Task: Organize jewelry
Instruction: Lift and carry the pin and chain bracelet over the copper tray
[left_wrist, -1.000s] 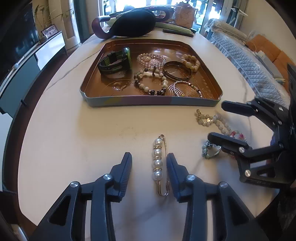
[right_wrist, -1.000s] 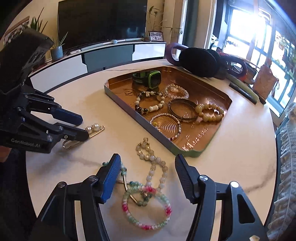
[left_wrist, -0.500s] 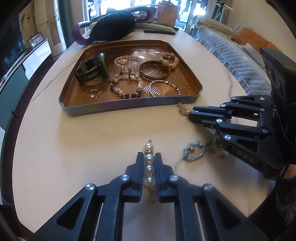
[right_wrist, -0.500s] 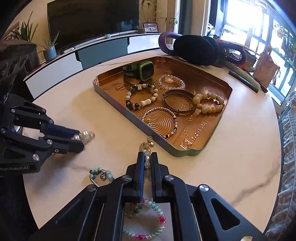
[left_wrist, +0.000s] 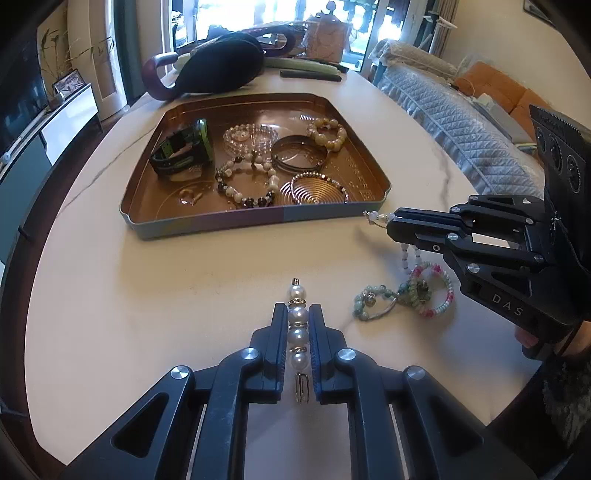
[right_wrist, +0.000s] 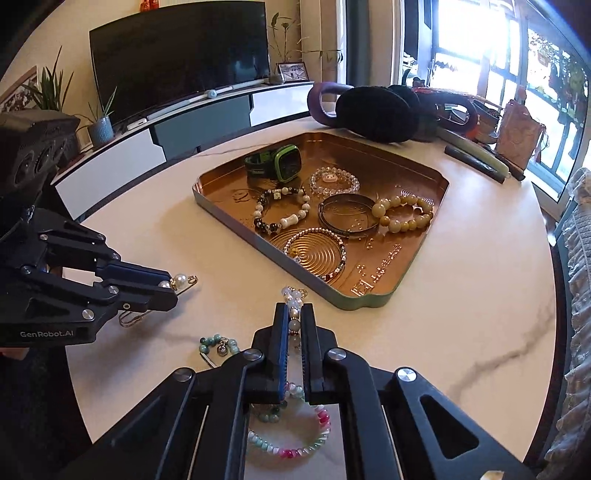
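Observation:
My left gripper (left_wrist: 298, 314) is shut on a pearl pin brooch (left_wrist: 297, 321), lifted a little above the white table; it also shows in the right wrist view (right_wrist: 180, 281). My right gripper (right_wrist: 294, 314) is shut on a pale beaded necklace (right_wrist: 293, 295), whose lower end hangs down to a pink, white and green bracelet (right_wrist: 295, 446) on the table. The right gripper shows in the left wrist view (left_wrist: 392, 223) near the tray's front right corner. The copper tray (left_wrist: 207, 225) holds a green watch (left_wrist: 184, 151) and several bracelets.
A small green bead keyring (left_wrist: 369, 301) lies on the table beside the pink bracelet (left_wrist: 432, 291). Black earmuffs (left_wrist: 221, 68), a dark stick (left_wrist: 310, 74) and a pink pouch (left_wrist: 325, 37) lie behind the tray. A TV stand and sofa surround the round table (left_wrist: 110, 295).
Both grippers closed, the left on the pearl brooch and the right on the beaded necklace. Both then rose off the table, the necklace now trailing up from the bracelet pile.

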